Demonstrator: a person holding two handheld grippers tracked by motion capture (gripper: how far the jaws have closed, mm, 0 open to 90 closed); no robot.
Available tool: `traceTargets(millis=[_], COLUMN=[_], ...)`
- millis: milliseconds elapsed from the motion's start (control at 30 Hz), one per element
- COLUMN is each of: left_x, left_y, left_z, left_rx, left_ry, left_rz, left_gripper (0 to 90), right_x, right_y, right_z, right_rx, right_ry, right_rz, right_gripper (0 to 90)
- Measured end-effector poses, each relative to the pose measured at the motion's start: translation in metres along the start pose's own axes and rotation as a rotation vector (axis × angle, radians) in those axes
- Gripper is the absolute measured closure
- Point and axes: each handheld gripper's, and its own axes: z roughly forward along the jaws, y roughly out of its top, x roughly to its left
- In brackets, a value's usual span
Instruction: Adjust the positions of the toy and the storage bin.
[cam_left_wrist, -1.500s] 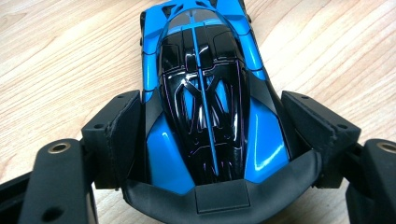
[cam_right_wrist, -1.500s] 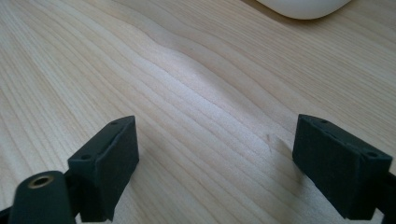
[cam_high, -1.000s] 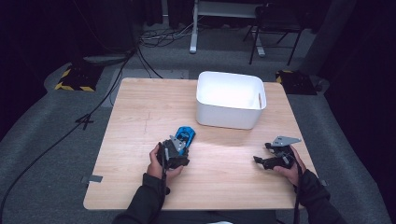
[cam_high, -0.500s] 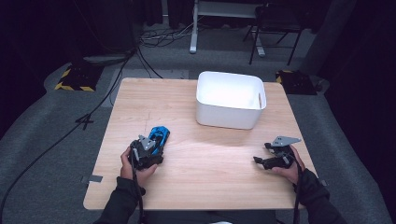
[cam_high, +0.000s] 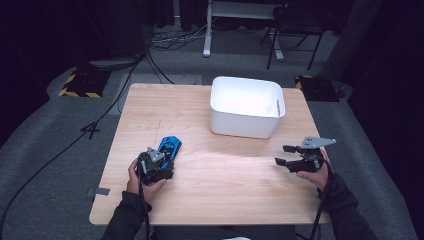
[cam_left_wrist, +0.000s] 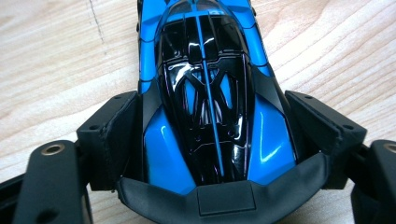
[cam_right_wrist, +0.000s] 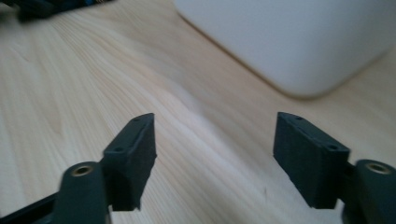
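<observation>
A blue and black toy car (cam_high: 169, 146) rests on the wooden table (cam_high: 225, 185), left of the middle. My left gripper (cam_high: 162, 155) sits right behind it, a hand around its body. In the left gripper view the car (cam_left_wrist: 205, 93) lies lengthwise between the two jaws, nose away. Those jaws have just been opening, and the pads (cam_left_wrist: 116, 135) stand close beside the car's flanks without pressing. My right gripper (cam_high: 281, 155) hovers over the table's right side, pointing left. Its jaws have just been closing a little, and my right gripper (cam_right_wrist: 215, 121) stays wide open with nothing inside.
A white plastic bin (cam_high: 245, 125) stands at the back of the table, right of centre, and the bin (cam_right_wrist: 289, 42) is ahead of the right gripper. Cables, a desk frame and a chair occupy the dark floor beyond.
The left hand carried the car leftward across the table and stopped; its jaws have slackened around the car. The right gripper rose slightly and its jaws narrowed.
</observation>
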Motion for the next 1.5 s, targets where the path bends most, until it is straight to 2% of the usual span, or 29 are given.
traceTargets(millis=[67,100,133,167,233,267,333,400,433,467,567,600,767,833,900,967,1067,1133,1267,1433,1500], left_x=[0.0,-0.001,-0.001,-0.001,0.0,0.001,0.001,0.001,0.001,0.001,0.0,0.0,-0.001,-0.001,-0.001,-0.001,-0.001,-0.001,-0.002,-0.001,-0.001], left_y=[0.0,0.0,0.0,0.0,0.0,0.0,0.0,0.001,0.001,0.001,0.001,0.001,0.002,0.002,0.002,0.002,0.002,0.002,0.002,0.002,0.002], left_z=[0.0,0.0,0.0,0.0,0.001,0.001,0.001,0.001,0.001,0.001,0.002,0.002,0.002,0.002,0.002,0.002,0.002,0.002,0.002,0.002,0.002], left_rx=[0.003,0.004,0.003,0.003,0.006,0.007,0.007,0.01,0.01,0.011,0.013,0.011,0.004,0.004,0.003,0.004,0.006,0.006,0.007,0.006,0.006], left_ry=[0.005,0.003,0.005,0.005,0.0,0.001,0.007,0.008,0.008,0.012,-0.002,0.007,0.017,0.016,0.017,0.017,0.017,0.017,0.016,0.016,0.014], left_rz=[0.002,0.002,0.0,0.0,-0.013,-0.017,-0.018,-0.02,-0.02,-0.017,-0.024,-0.016,-0.006,-0.006,-0.005,-0.006,-0.006,-0.005,-0.007,-0.005,-0.004], left_gripper=[21.1,21.2,21.2,21.2,20.4,18.5,17.0,17.0,17.0,17.0,17.0,16.9,17.0,17.0,17.0,16.9,17.0,17.0,17.0,17.0,17.1], right_x=[0.004,0.01,0.013,0.013,0.018,0.02,0.02,0.019,0.019,0.016,0.012,0.01,0.003,0.001,0.002,0.003,0.002,0.002,0.003,0.003,0.001], right_y=[0.019,0.04,0.05,0.05,0.069,0.085,0.092,0.109,0.109,0.116,0.122,0.123,0.127,0.129,0.13,0.133,0.136,0.137,0.14,0.144,0.147], right_z=[-0.007,-0.012,-0.013,-0.013,-0.015,-0.015,-0.015,-0.012,-0.012,-0.009,-0.003,0.0,0.016,0.03,0.035,0.044,0.053,0.057,0.062,0.069,0.077], right_rx=[-0.035,-0.066,-0.077,-0.077,-0.083,-0.092,-0.102,-0.106,-0.106,-0.103,-0.091,-0.089,-0.057,-0.025,-0.016,0.01,0.017,0.015,0.018,0.058,0.099], right_ry=[-0.002,-0.015,-0.018,-0.018,-0.029,-0.04,-0.045,-0.039,-0.039,-0.057,-0.066,-0.071,-0.037,-0.033,-0.034,-0.064,-0.058,-0.042,-0.04,-0.039,-0.046], right_rz=[-0.054,-0.101,-0.123,-0.123,-0.16,-0.19,-0.202,-0.222,-0.222,-0.229,-0.215,-0.217,-0.203,-0.214,-0.217,-0.235,-0.24,-0.242,-0.251,-0.256,-0.27], right_gripper=[35.9,36.1,36.4,36.4,37.3,37.6,38.2,38.8,38.8,39.3,39.1,39.4,41.4,43.4,44.7,46.3,55.2,58.0,62.6,69.0,75.2])
